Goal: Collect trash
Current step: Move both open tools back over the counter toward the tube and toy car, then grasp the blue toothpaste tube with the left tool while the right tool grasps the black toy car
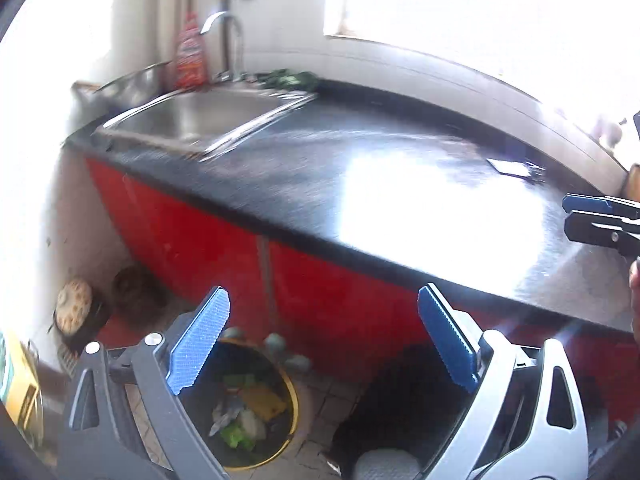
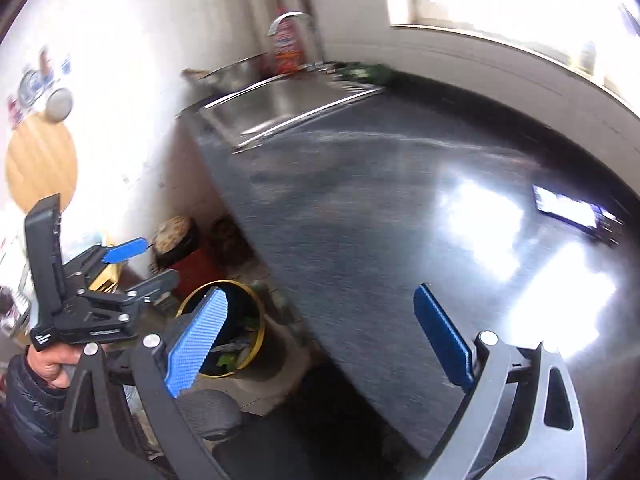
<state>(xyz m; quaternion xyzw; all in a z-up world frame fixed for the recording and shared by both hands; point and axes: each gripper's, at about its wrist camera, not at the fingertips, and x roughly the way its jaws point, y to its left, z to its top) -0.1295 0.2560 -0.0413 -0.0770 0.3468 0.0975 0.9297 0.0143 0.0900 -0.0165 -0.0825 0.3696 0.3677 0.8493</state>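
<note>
A yellow-rimmed trash bin [image 1: 292, 404] stands on the floor below the counter, holding green scraps, a yellow piece and paper; it also shows in the right wrist view [image 2: 260, 320]. My left gripper [image 1: 324, 340] is open and empty, above the bin by the counter's front edge. My right gripper [image 2: 320, 340] is open and empty over the dark countertop [image 2: 360, 220]. A flat wrapper-like piece [image 2: 568, 208] lies on the counter at the right; it also shows in the left wrist view [image 1: 512, 167]. The left gripper [image 2: 132, 268] appears at the left of the right wrist view.
A steel sink [image 1: 208, 114] with a tap [image 1: 230, 40] and a red bottle [image 1: 190, 54] is at the counter's far left. Green leaves [image 1: 290, 78] lie behind the sink. Red cabinet doors [image 1: 192, 236] run below. Pots [image 1: 76, 312] stand on the floor.
</note>
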